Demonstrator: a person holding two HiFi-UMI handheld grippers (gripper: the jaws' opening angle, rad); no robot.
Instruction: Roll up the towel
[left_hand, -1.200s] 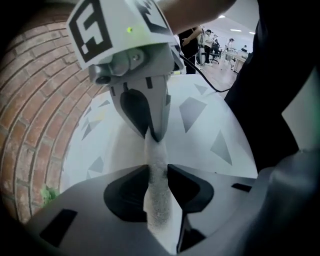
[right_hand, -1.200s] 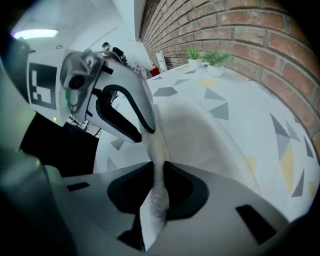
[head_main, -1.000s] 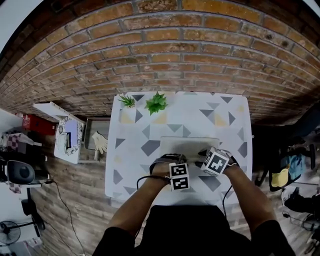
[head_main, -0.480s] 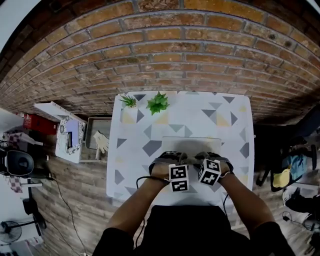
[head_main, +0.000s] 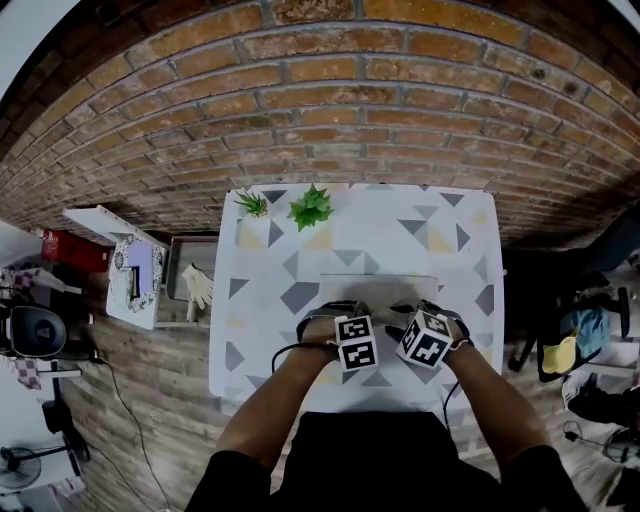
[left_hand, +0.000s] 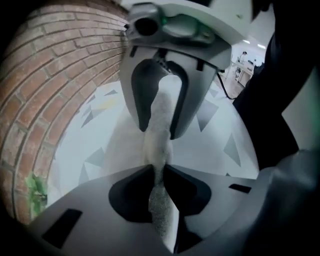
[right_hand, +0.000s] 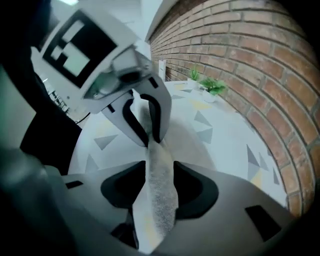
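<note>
The white table (head_main: 450, 250), patterned with grey and pale yellow triangles, fills the middle of the head view. Two things stand at its upper left corner: a small potted plant (head_main: 254, 204) and, just right of it, a larger potted plant (head_main: 312, 207). A pale towel (head_main: 380, 288) lies lower centre, near the table's bottom edge.

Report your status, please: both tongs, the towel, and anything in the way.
Left tongs closing, towel edge between them. Right tongs opening, towel also between. Rest lies flat on table. Plants at far edge, clear.
</note>
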